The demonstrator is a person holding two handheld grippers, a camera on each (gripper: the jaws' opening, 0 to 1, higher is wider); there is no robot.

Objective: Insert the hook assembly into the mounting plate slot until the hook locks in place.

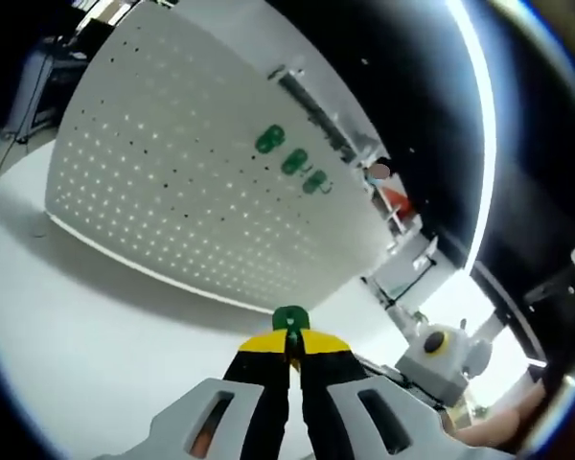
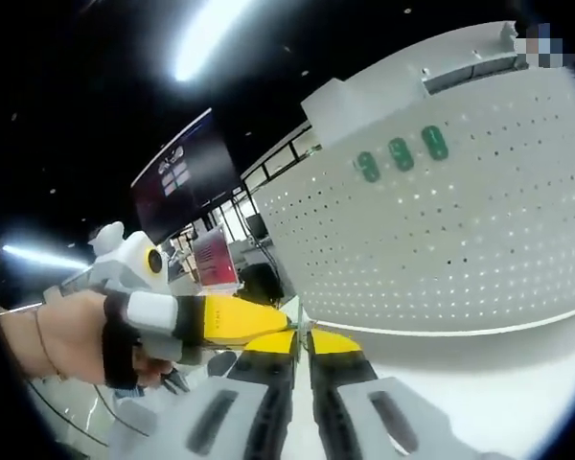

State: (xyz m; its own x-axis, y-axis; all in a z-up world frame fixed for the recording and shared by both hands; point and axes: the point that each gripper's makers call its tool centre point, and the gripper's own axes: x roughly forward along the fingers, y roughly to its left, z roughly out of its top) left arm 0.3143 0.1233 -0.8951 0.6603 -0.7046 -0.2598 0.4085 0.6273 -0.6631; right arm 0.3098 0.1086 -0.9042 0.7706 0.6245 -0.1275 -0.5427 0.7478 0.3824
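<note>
Step in hand, by judgement: carrying the hook to the board, insertion not yet begun; next move calls for lining the hook up with a free hole or slot beside the ones already mounted, then pressing in until it locks.

Left gripper (image 1: 289, 347) closed on a green hook (image 1: 289, 317), jaws pinched narrow with the hook's rounded head poking out just past the yellow tips; aimed at the white pegboard (image 1: 172, 182), well apart from it, above a bare stretch of white table (image 1: 86, 345). Three green hooks (image 1: 293, 161) already seated in a row near the pegboard's upper edge, just under a long slotted rail (image 1: 311, 110).

Right gripper (image 2: 302, 337) with jaws drawn together, tips near touching; whether anything sits between them cannot be told. In the right gripper view, the left gripper coming in from the left, held in a person's hand (image 2: 72, 335) in a fingerless black glove, its yellow jaw lying just beside the right gripper's tips; same three hooks visible high on the pegboard; pegboard standing upright near the table's far edge.
</note>
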